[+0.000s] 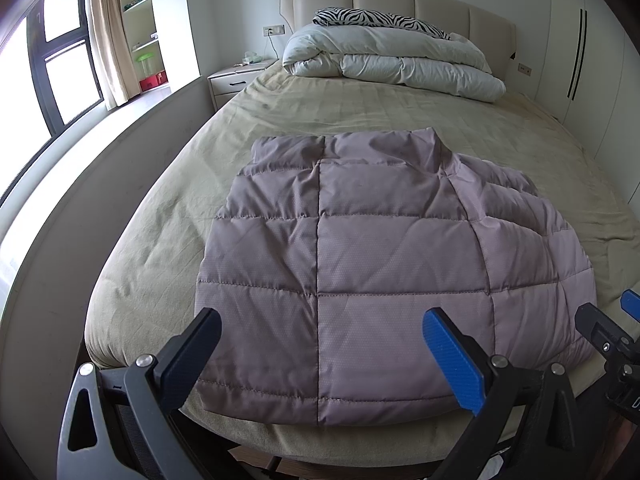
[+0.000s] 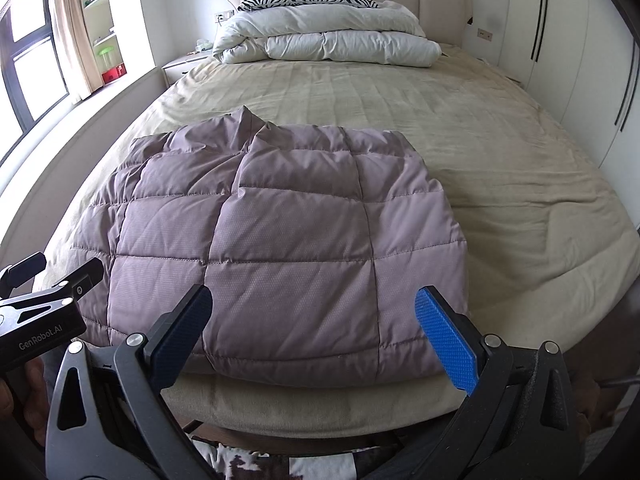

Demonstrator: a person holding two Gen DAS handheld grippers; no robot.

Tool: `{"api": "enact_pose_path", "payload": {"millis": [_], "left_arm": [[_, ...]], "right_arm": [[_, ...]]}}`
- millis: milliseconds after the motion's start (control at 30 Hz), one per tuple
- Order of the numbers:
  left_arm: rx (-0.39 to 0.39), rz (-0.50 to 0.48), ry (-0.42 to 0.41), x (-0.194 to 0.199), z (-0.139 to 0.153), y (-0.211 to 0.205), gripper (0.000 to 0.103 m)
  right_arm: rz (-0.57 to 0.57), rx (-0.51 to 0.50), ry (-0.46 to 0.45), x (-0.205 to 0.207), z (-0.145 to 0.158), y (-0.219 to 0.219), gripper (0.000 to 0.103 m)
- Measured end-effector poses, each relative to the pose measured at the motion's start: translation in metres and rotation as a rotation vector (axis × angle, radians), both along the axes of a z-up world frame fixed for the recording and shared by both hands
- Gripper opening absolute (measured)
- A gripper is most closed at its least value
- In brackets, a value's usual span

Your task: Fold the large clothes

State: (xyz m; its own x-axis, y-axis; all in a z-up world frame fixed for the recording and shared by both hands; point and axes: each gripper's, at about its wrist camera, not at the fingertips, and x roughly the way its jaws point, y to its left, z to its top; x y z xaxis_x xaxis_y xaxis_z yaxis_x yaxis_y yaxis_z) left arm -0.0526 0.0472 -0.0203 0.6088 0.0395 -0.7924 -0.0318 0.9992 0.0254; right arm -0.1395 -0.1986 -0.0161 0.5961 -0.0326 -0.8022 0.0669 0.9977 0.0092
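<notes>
A mauve quilted puffer jacket (image 1: 360, 248) lies folded into a rough rectangle at the near end of the bed, collar toward the headboard; it also shows in the right wrist view (image 2: 288, 240). My left gripper (image 1: 320, 340) is open and empty, hovering over the jacket's near hem. My right gripper (image 2: 312, 320) is open and empty, over the jacket's near right part. The right gripper's tips show at the right edge of the left wrist view (image 1: 612, 320). The left gripper shows at the left of the right wrist view (image 2: 44, 280).
The bed has a beige sheet (image 1: 360, 112). A folded white duvet (image 1: 392, 60) and a zebra-print pillow (image 1: 380, 18) lie by the headboard. A nightstand (image 1: 232, 80) stands far left. A low wall (image 1: 100, 184) runs along the left. Wardrobe doors (image 2: 580, 60) stand at right.
</notes>
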Motion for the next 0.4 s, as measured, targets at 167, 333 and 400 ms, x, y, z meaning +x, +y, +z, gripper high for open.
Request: {"api": "enact_pose_path", "payload": {"millis": [167, 333, 400], "left_arm": [[-0.001, -0.002, 0.001, -0.0004, -0.0009, 0.0, 0.103], [0.003, -0.006, -0.008, -0.0021, -0.0021, 0.0001, 0.103], [0.002, -0.011, -0.012, -0.002, -0.0018, 0.0006, 0.103]], "right_arm": [[0.0, 0.0, 0.0, 0.0005, 0.0005, -0.0002, 0.103], [0.002, 0.0, 0.002, 0.0006, -0.0003, -0.0008, 0.103], [0.003, 0.0, 0.004, -0.0013, -0.0023, -0.0005, 0.103]]}}
